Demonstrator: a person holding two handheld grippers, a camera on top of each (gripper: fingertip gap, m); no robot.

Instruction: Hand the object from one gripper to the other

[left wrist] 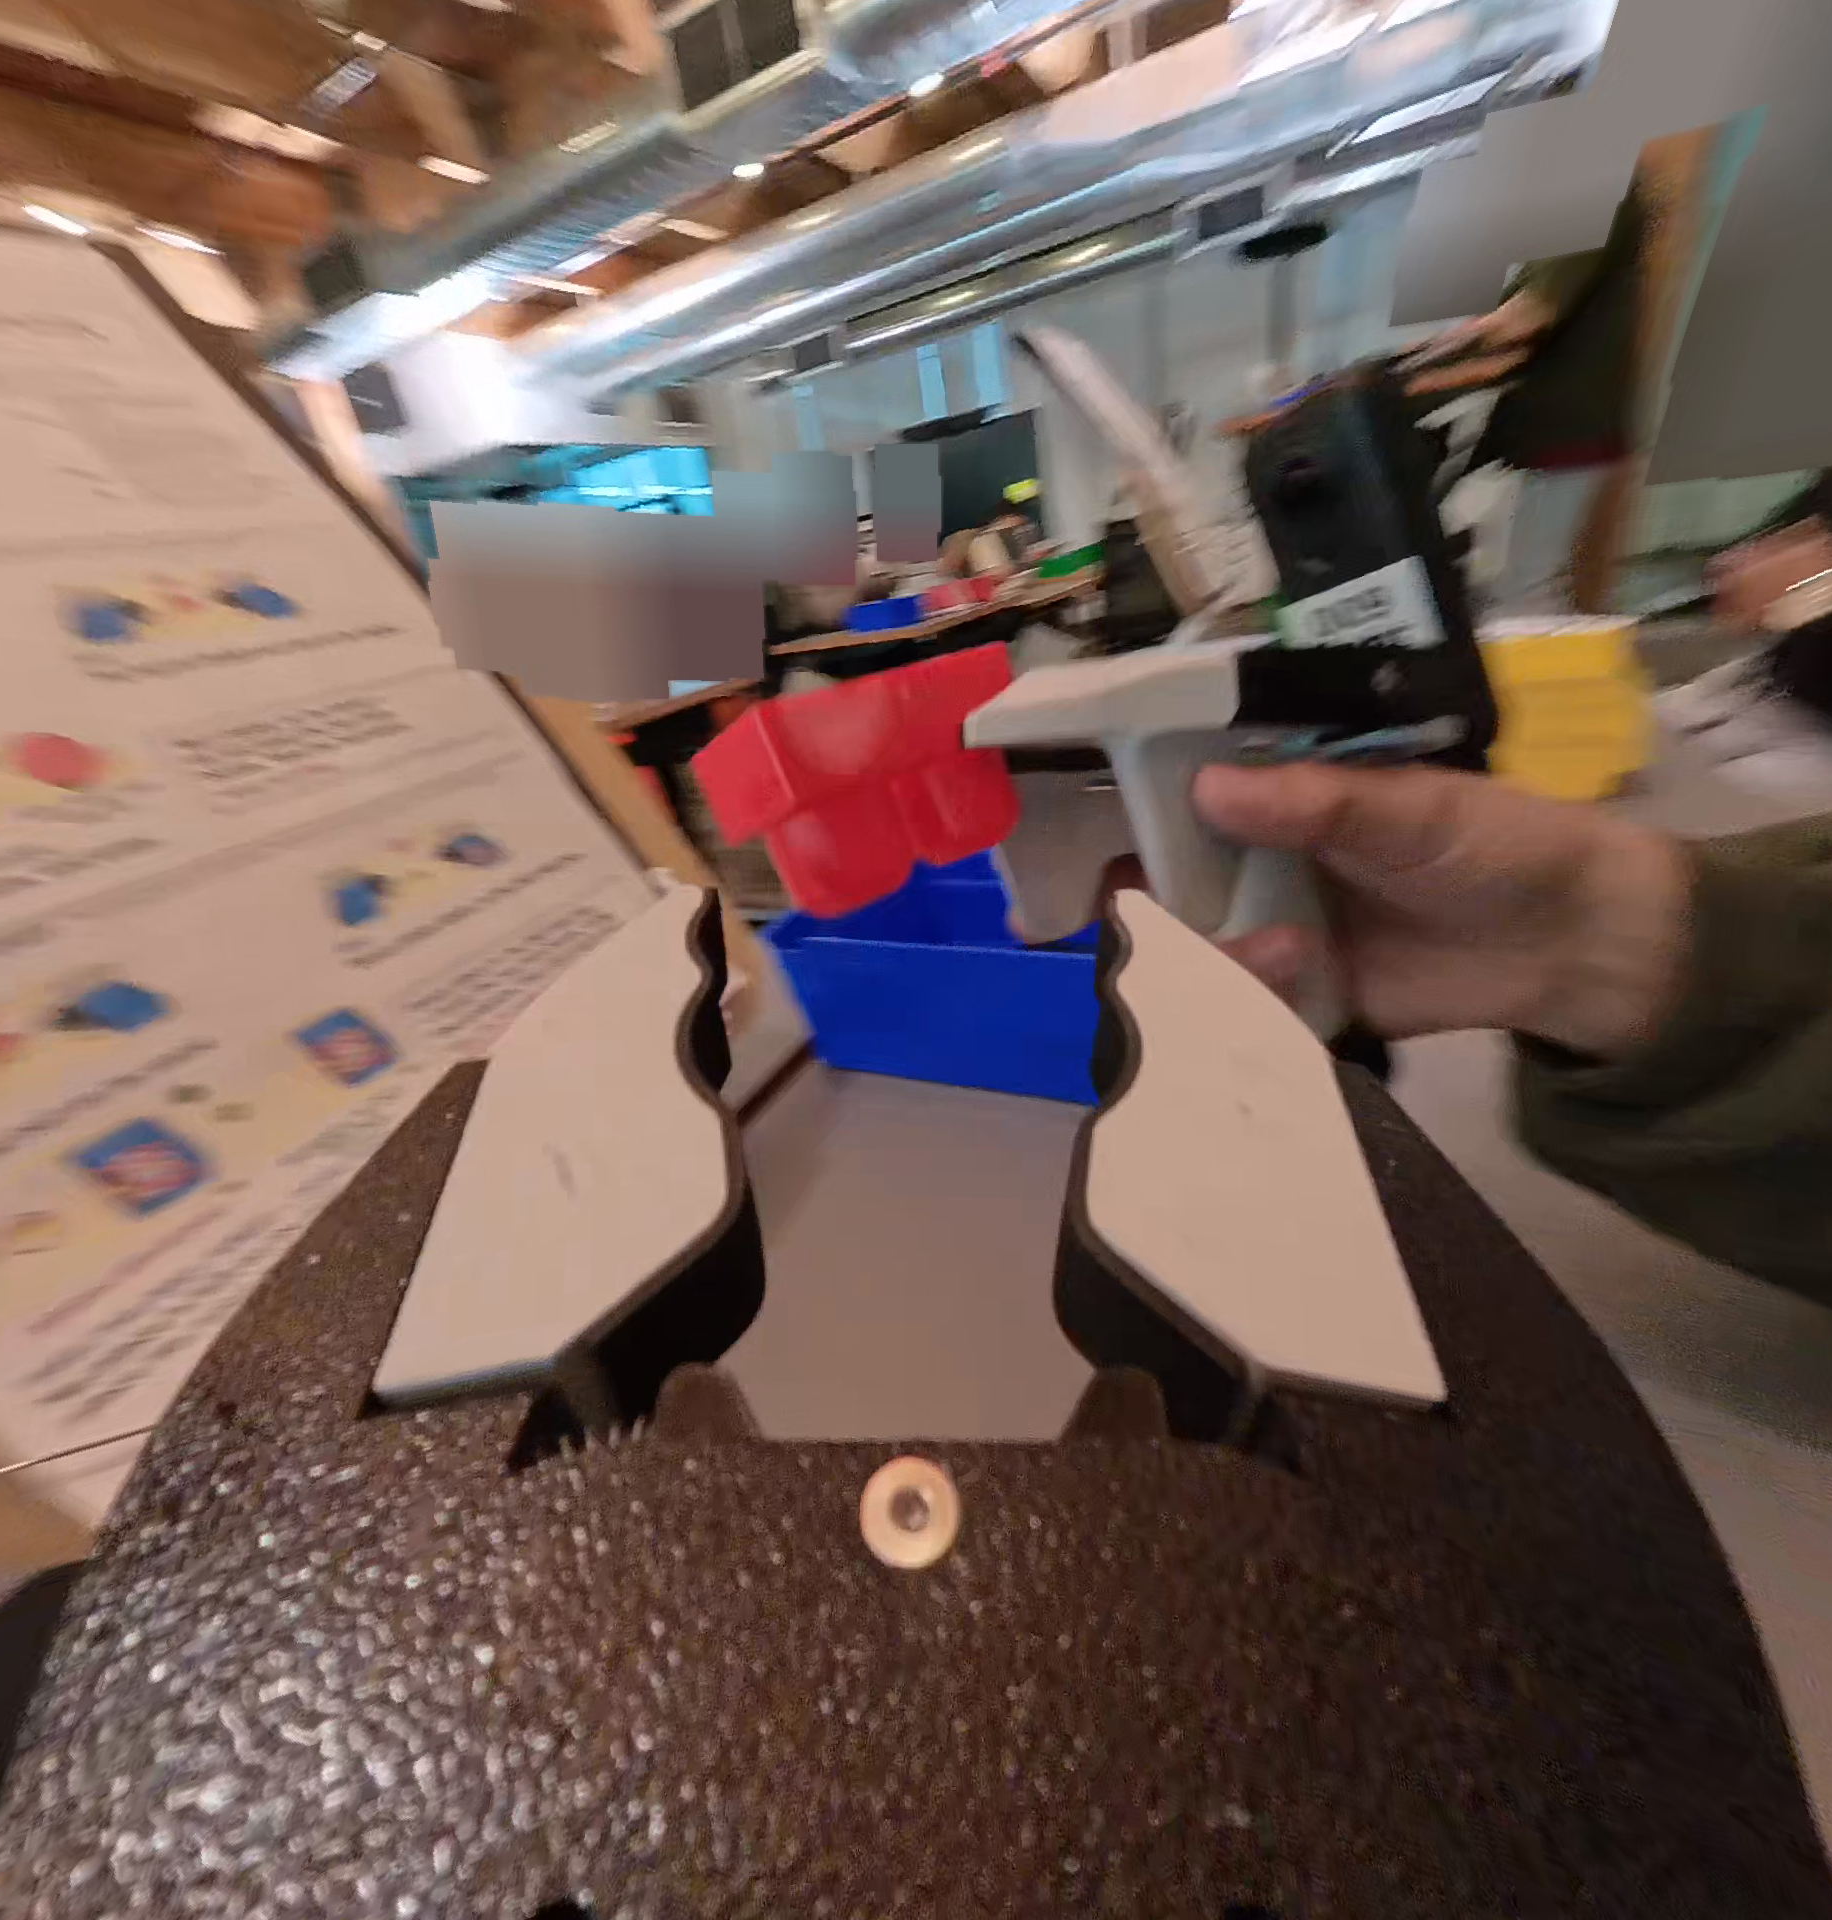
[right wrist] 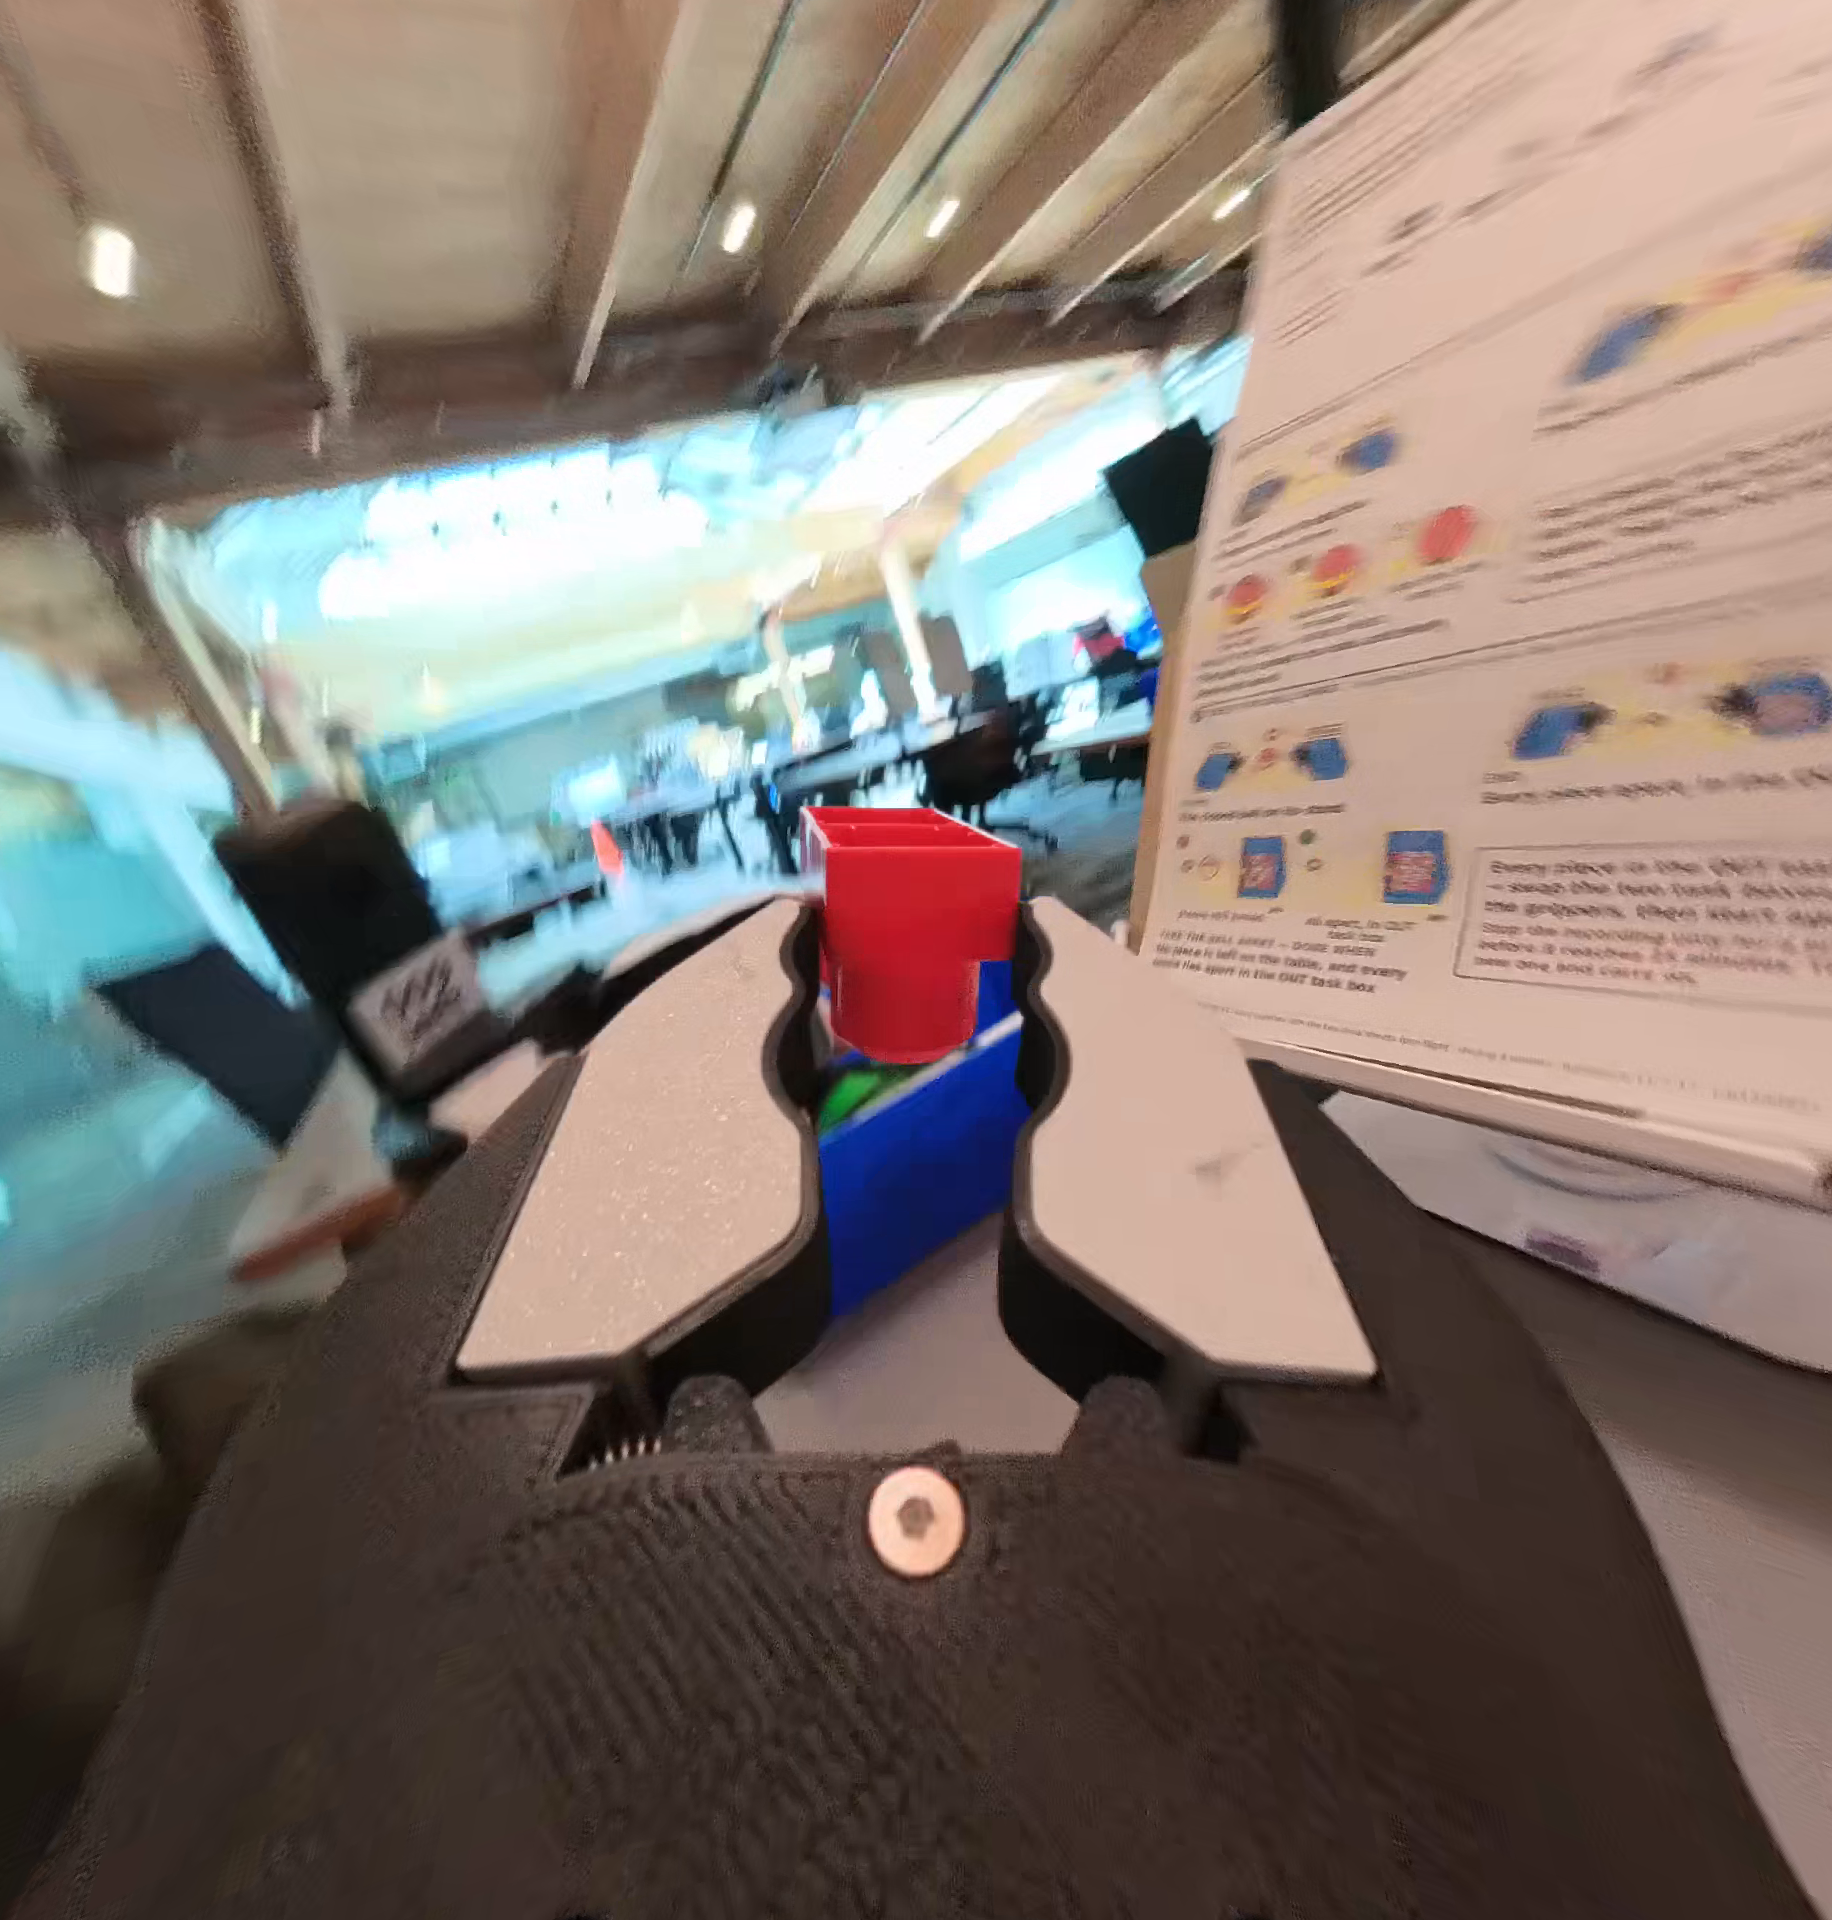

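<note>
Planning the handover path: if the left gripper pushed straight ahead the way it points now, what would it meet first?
Probably the red block, held by the right gripper just above the open left gripper. Lower down the line runs to the blue bin; depth is unclear.

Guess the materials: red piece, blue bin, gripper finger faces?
Red piece: looks like rigid moulded plastic, matt to satin, with sharp edges and uniform colour. Blue bin: probably hard plastic, smooth flat walls. Finger faces: pale grey, finely speckled, matt, over black pads; plastic or coated metal, can't tell. The right gripper holds the red piece.
</note>
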